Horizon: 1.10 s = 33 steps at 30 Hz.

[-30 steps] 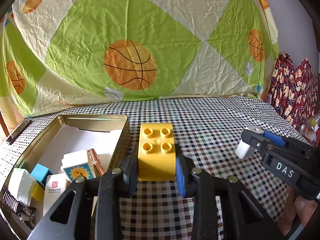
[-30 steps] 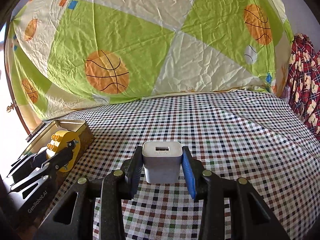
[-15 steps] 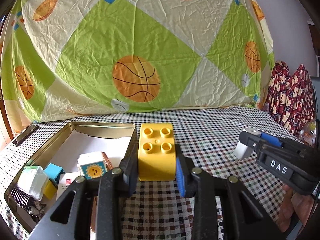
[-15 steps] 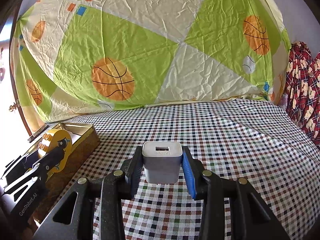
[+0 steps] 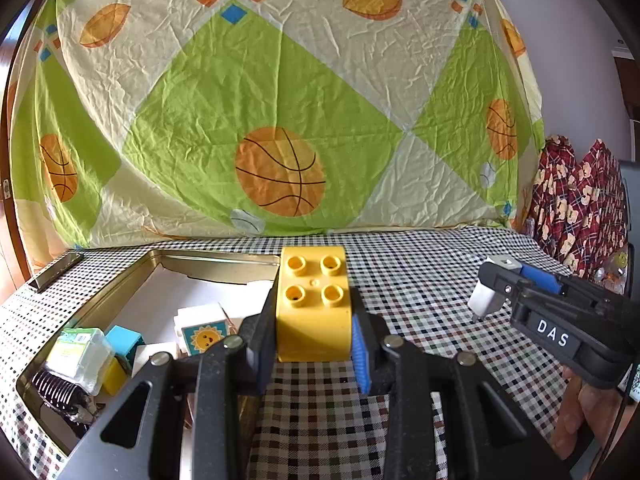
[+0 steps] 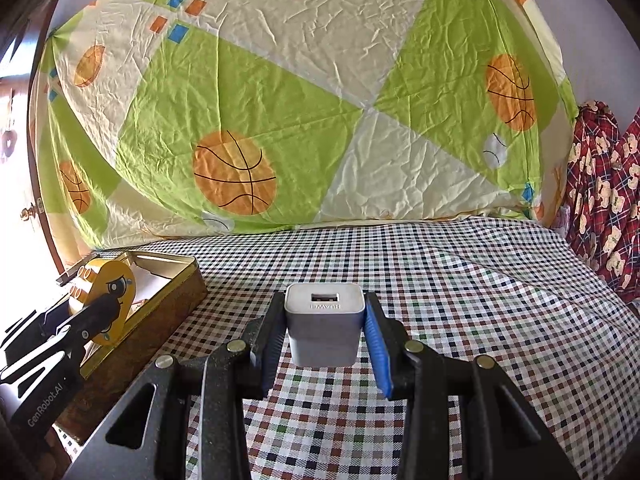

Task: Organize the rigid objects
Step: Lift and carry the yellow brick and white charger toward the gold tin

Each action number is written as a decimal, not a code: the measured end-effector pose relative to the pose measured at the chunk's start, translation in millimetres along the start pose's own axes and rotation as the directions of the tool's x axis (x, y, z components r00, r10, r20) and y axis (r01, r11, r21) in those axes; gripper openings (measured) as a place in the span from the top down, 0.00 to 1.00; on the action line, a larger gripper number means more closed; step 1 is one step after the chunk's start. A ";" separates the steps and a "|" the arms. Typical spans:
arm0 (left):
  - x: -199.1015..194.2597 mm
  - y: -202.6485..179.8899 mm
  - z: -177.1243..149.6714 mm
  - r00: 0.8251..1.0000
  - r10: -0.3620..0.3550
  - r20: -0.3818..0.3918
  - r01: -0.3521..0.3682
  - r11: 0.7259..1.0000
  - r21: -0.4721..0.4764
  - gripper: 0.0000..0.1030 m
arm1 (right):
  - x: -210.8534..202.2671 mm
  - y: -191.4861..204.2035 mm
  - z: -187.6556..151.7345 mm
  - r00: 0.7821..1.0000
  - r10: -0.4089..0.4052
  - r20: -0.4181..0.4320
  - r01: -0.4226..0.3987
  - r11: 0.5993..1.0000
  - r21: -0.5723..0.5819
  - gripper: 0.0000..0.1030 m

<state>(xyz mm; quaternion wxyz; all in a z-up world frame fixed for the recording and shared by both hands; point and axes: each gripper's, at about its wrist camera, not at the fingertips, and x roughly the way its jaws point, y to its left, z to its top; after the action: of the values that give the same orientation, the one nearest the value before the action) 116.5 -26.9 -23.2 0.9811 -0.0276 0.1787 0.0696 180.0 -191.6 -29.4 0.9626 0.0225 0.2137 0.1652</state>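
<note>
The yellow toy brick (image 5: pixel 314 316) sits at the centre of the left wrist view, studs up, pinched between the pads of the left gripper (image 5: pixel 312 344), at the right rim of the open metal tin (image 5: pixel 116 292) in the lower left. Inside the tin lie a sun-printed block (image 5: pixel 204 336), a teal cube (image 5: pixel 124 342) and other small items. In the right wrist view, the right gripper (image 6: pixel 326 332) clamps a white USB charger (image 6: pixel 324 322) at frame centre, above the checkered tablecloth (image 6: pixel 460 288).
</note>
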 end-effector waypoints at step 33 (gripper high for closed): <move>-39.0 13.0 -8.4 0.998 -0.028 0.062 0.028 1.000 -0.007 0.70 | -32.6 12.3 -11.8 0.999 0.011 0.037 -0.010 1.000 -0.010 0.61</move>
<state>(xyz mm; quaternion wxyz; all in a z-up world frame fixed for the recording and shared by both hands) 75.6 -19.6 -17.6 0.9869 -0.0316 0.1476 0.0572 143.4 -190.9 -25.5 0.9656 0.0220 0.1947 0.1709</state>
